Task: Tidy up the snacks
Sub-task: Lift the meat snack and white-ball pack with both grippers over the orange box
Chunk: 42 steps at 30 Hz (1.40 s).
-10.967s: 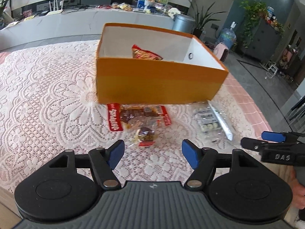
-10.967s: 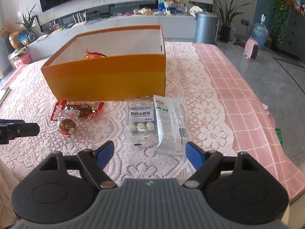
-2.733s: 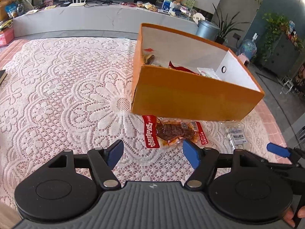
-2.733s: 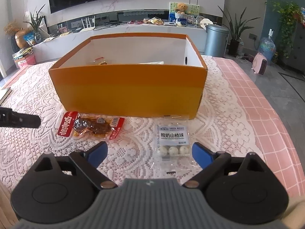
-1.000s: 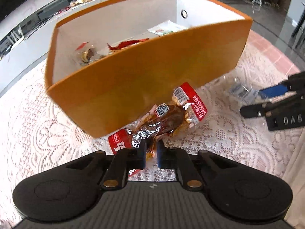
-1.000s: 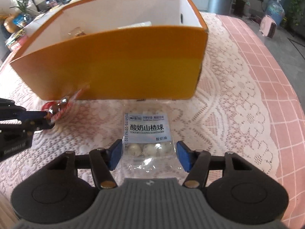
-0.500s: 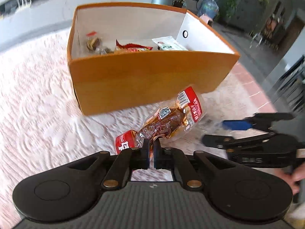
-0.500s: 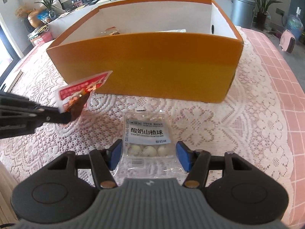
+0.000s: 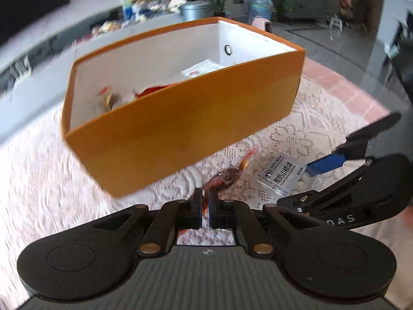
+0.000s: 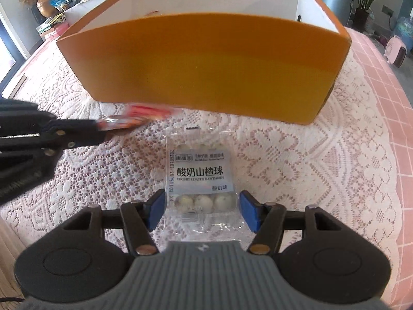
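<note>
Pinching one end of a red and clear snack packet (image 9: 227, 177) in the left gripper (image 9: 204, 206), jaws shut tight on the wrapper. Hanging off the lace-covered bench (image 10: 309, 160), blurred in both views, with its long axis running straight out from the jaws toward the orange box (image 9: 180, 129); far end just short of the box's near wall, over the lace. Seen from the right wrist as a red streak (image 10: 139, 117) lying roughly level, pointing from the left gripper (image 10: 95, 131) toward the middle of the box front (image 10: 206, 64). Lying flat on the lace beside it, a clear packet of white balls (image 10: 202, 178) with a grey label, long axis pointing from the right gripper (image 10: 202, 210) toward the box, printed text upright to that camera. Straddling the near end of that packet, the right gripper with jaws about half open, blue pads (image 10: 156, 208) at either edge of the wrapper, whether touching cannot be told. Showing inside the box, several wrapped snacks (image 9: 116, 98) against the left wall and a white packet (image 9: 201, 68) toward the right end, near a round hole in the end wall.
</note>
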Available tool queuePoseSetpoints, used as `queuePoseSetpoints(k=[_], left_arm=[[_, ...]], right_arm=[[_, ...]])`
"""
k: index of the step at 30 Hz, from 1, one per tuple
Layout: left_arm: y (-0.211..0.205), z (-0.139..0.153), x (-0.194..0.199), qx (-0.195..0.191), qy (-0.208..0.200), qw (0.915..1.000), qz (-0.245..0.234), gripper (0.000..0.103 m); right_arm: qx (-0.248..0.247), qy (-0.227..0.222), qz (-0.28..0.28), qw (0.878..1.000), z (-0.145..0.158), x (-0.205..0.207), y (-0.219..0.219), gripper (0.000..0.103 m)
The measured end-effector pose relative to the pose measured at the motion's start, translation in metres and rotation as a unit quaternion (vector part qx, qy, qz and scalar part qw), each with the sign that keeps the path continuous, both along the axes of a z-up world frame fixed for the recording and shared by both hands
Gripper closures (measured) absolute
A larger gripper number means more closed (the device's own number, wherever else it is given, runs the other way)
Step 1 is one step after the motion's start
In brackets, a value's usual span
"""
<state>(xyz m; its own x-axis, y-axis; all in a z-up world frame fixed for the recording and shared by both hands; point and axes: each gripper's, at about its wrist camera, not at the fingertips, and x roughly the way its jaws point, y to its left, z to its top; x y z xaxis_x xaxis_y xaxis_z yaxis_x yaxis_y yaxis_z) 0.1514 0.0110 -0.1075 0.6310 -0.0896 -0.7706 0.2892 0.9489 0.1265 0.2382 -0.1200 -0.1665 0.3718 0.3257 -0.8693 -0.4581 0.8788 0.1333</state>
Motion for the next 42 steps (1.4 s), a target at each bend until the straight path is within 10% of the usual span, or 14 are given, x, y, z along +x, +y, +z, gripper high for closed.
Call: queuePoseSetpoints(k=[10,17,34,42], left_arm=[[-0.009,-0.003,0.014,0.050,-0.028,0.9972,-0.049,0.098],[-0.004,-0.015,0.032,0.017,0.011,0.9975,-0.067,0.071],[-0.006,-0.025,0.038,0.022,0.004,0.9984,-0.053,0.070],[-0.010,-0.013,0.020,0.012,-0.021,0.9986,-0.046,0.086]], right_arm=[[0.021,0.004,-0.016,1.000,-0.003,0.009,0.000,0.041],[0.035,0.001,-0.024,0.999,-0.004,0.011,0.003,0.036],[0.025,-0.017,-0.025,0.999,-0.005,0.010,0.007,0.045],[0.045,-0.017,-0.033,0.998,0.002,0.007,-0.003,0.047]])
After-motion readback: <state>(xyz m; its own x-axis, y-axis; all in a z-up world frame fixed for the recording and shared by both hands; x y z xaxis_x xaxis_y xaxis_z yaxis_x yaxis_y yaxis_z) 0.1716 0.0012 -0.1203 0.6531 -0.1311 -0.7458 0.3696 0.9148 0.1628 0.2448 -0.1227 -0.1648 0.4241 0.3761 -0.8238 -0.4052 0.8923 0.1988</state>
